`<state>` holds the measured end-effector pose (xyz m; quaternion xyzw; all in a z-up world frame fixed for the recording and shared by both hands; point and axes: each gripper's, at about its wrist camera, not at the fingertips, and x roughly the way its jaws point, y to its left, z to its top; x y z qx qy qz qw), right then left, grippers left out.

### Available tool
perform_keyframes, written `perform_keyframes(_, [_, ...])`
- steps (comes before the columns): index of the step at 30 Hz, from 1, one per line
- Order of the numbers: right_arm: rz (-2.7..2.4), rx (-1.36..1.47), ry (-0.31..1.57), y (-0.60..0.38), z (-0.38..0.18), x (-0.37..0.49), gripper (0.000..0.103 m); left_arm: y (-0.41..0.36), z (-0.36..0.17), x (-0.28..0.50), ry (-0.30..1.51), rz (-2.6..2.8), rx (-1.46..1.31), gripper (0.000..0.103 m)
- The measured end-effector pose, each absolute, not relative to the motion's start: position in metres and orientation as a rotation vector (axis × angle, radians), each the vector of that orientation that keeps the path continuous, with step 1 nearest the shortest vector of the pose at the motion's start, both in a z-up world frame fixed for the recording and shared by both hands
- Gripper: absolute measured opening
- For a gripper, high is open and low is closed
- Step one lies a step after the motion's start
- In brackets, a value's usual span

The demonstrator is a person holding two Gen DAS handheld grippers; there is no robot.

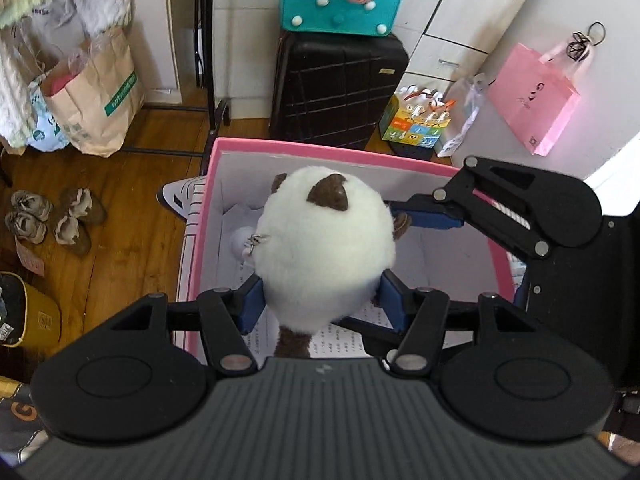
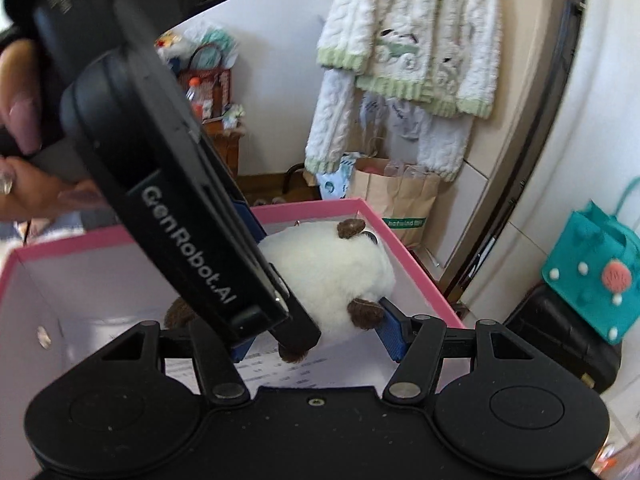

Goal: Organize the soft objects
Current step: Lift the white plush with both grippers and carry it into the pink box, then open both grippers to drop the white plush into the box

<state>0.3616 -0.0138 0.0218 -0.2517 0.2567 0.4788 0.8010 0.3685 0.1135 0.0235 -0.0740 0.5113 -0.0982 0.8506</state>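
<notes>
Both the left gripper (image 1: 322,300) and right gripper (image 2: 316,340) pinch the white plush toy (image 1: 324,248) above the open pink box (image 1: 320,148), so, by my reckoning, only lowering and releasing remain.

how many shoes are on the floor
4 shoes, all on the wooden floor left of the pink box: one grey pair, one brown pair beside it. More may be hidden.
</notes>
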Motion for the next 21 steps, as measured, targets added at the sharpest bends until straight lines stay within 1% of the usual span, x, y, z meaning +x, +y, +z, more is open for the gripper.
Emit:
perform_keyframes(5, [1.064,-0.553,0.555,-0.009,0.016,0.380,0.066,0.119,0.018,0.375,1.074,-0.191,-0.153,0.057])
perform_keyframes(9, [1.082,-0.570,0.554,-0.006,0.014,0.386,0.065,0.112,0.021,0.379,1.080,-0.161,-0.093,0.056])
perform_keyframes(12, [1.073,-0.643,0.538,-0.003,0.013,0.383,0.065,0.109,0.020,0.380,1.084,-0.166,-0.064,0.055])
perform_keyframes(16, [1.070,-0.687,0.574,-0.002,0.010,0.388,0.065,0.113,0.019,0.382,1.091,-0.181,-0.085,0.055])
perform_keyframes(18, [1.060,-0.726,0.582,0.000,0.006,0.389,0.058,0.112,0.018,0.382,1.076,-0.189,-0.080,0.055])
perform_keyframes(21, [1.035,-0.741,0.582,0.005,0.006,0.391,0.057,0.110,0.016,0.382,1.053,-0.169,-0.081,0.054])
